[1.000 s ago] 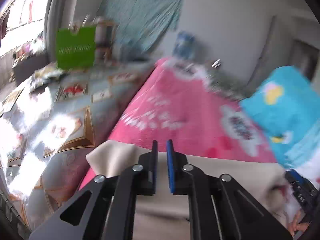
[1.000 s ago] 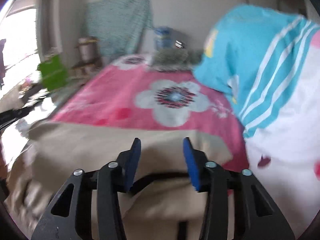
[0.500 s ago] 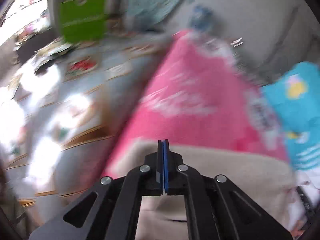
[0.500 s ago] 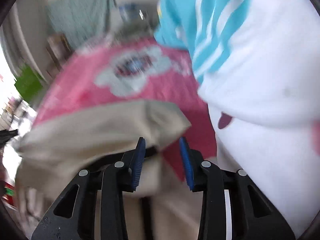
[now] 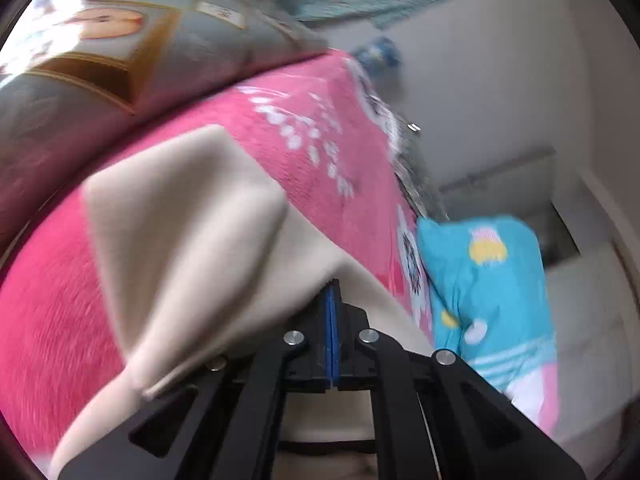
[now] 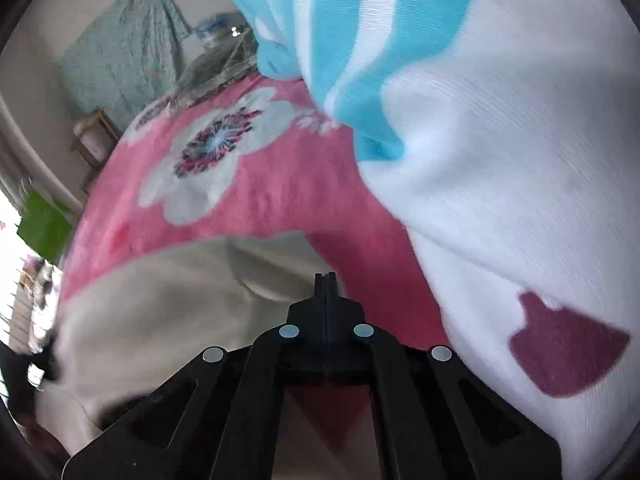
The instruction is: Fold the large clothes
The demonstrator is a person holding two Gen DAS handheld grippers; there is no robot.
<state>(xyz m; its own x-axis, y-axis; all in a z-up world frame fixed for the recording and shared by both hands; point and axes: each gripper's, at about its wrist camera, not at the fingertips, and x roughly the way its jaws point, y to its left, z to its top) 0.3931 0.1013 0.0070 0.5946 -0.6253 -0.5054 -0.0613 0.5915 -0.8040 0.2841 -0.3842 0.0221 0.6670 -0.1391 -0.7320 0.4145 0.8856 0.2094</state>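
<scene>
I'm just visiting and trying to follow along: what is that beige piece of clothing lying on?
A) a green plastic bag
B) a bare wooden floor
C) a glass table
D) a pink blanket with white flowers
D: the beige garment lies spread over the pink blanket, whose white flower print shows just beyond the cloth in the right wrist view.

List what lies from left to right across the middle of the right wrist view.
Green bag → pink floral blanket → white and blue garment.
</scene>
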